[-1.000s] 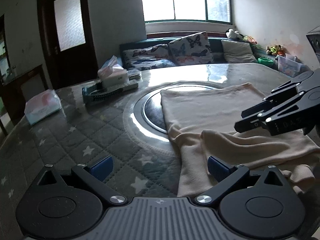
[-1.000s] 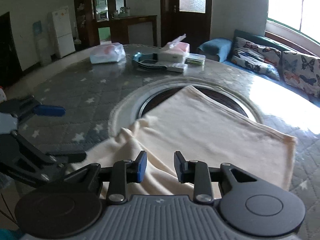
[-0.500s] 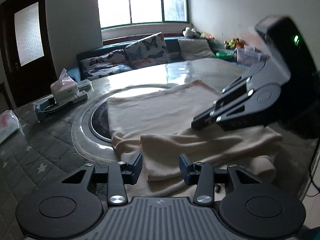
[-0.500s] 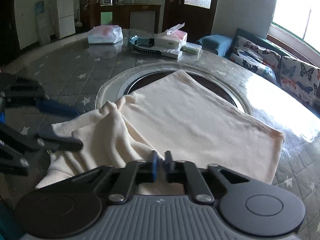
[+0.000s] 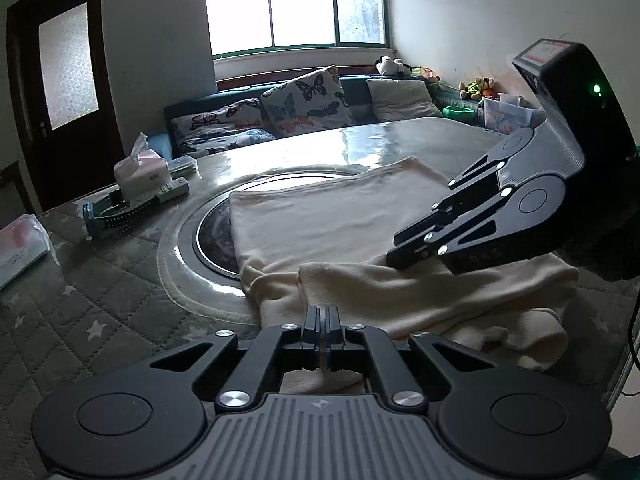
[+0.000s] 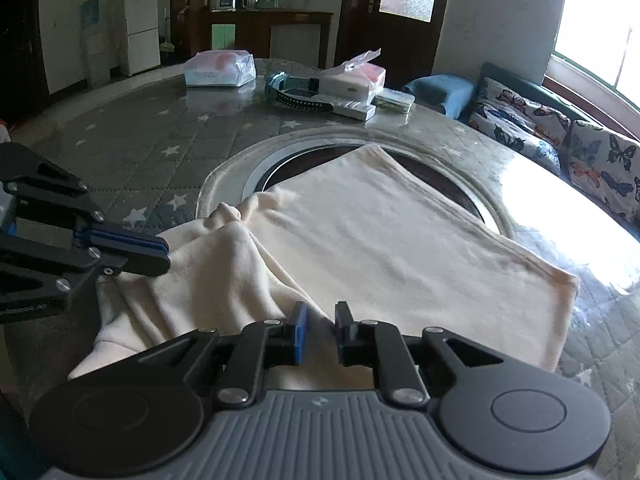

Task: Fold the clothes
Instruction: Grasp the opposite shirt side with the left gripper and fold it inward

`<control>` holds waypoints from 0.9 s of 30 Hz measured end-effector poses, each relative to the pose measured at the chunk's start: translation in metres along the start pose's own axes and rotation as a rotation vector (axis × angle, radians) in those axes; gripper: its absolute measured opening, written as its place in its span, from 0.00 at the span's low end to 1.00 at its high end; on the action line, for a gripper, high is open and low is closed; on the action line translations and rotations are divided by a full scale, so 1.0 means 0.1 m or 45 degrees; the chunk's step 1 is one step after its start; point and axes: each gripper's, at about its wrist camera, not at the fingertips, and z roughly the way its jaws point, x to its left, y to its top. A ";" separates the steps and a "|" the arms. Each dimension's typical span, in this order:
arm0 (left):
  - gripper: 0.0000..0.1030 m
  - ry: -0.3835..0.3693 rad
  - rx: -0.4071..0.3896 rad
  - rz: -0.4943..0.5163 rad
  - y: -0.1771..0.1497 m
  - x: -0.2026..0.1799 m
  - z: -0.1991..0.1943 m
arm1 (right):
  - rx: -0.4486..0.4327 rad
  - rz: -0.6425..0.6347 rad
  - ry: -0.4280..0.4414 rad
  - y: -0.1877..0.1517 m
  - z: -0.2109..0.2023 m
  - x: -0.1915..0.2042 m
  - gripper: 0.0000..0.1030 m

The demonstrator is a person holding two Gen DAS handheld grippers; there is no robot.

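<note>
A cream garment [image 5: 352,232] lies on the round table, flat at the far side and bunched in folds at the near edge; it also shows in the right wrist view [image 6: 400,240]. My left gripper [image 5: 323,318] is shut over the bunched near edge; no cloth shows between its pads. It shows from the side in the right wrist view [image 6: 160,250], shut, its tip against a fold. My right gripper [image 6: 320,322] is slightly open just above the near folds, with nothing between its fingers. In the left wrist view it [image 5: 394,258] rests on the folds at the right.
A grey star-quilted table cover [image 6: 152,148] surrounds a round glass inset [image 5: 212,236]. A tissue box [image 5: 140,172], a dark strap [image 6: 300,98] and a wet-wipe pack [image 6: 220,68] sit at the far side. A sofa with butterfly cushions [image 5: 304,100] stands behind.
My left gripper went from wide open to shut and moved right onto the bunched edge. My right gripper shut half a second ago and has now opened slightly.
</note>
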 end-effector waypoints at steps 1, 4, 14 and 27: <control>0.02 -0.004 0.002 -0.003 0.00 0.00 -0.01 | -0.007 -0.006 -0.016 0.00 0.01 0.01 0.07; 0.02 0.001 0.017 0.004 -0.02 0.00 -0.01 | -0.035 0.024 -0.082 0.02 0.01 0.00 0.02; 0.10 -0.001 0.017 -0.055 0.16 0.09 0.01 | -0.068 0.074 -0.032 0.01 -0.13 -0.03 0.08; 0.12 -0.024 0.108 -0.149 0.26 0.26 0.48 | -0.079 0.056 0.066 0.03 0.06 0.27 0.11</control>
